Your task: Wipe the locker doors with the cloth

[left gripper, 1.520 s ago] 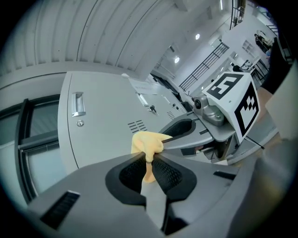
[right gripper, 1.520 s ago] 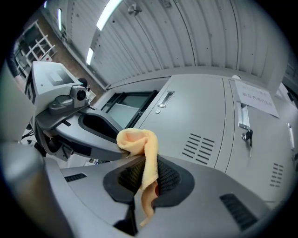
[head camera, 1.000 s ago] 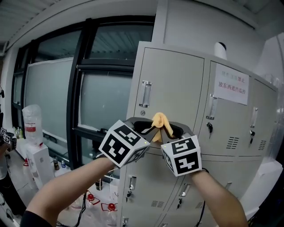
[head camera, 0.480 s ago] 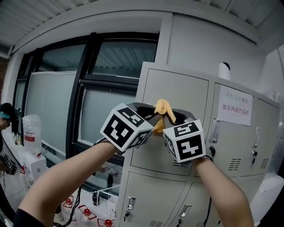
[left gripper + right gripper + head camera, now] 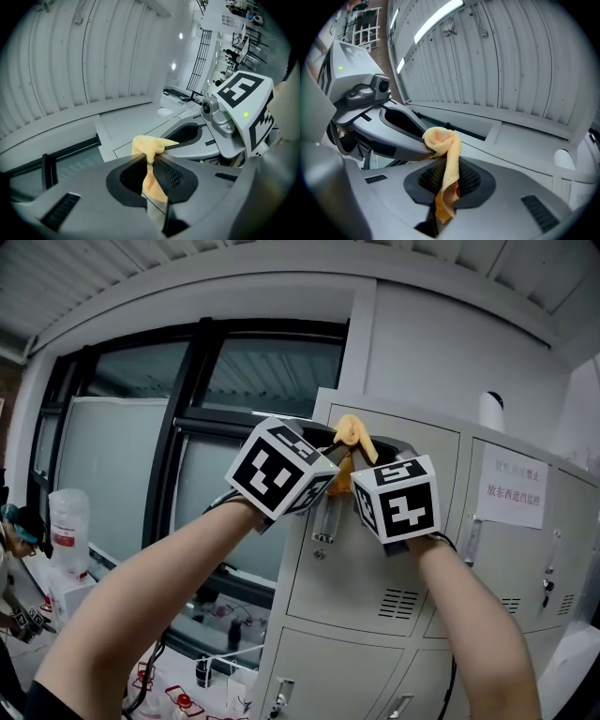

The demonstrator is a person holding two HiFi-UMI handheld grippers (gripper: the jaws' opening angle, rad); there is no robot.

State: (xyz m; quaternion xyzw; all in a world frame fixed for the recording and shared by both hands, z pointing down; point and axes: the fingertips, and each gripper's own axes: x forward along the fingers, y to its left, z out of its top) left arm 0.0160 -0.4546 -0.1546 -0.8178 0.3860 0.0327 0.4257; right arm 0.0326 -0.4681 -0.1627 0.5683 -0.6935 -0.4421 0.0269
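A yellow cloth [image 5: 349,439] is pinched between both grippers at the top edge of the grey locker's upper left door [image 5: 375,559]. My left gripper [image 5: 336,452] is shut on the cloth from the left. My right gripper [image 5: 362,454] is shut on it from the right, tips nearly touching. In the left gripper view the cloth [image 5: 149,152] bunches above my left gripper [image 5: 151,160] and hangs between its jaws. In the right gripper view the cloth [image 5: 448,157] drapes down through my right gripper [image 5: 445,180], and the left gripper [image 5: 393,126] reaches in from the left.
The door carries a handle [image 5: 323,521] and a vent [image 5: 400,604]. A paper notice [image 5: 514,486] is stuck on the neighbouring door. A white object [image 5: 491,412] stands on the locker top. Dark-framed windows [image 5: 187,484] fill the left; a person [image 5: 19,532] stands low left.
Both grippers have risen together with the cloth, from the lower part of the upper left door to its top edge. The head view has tilted upward.
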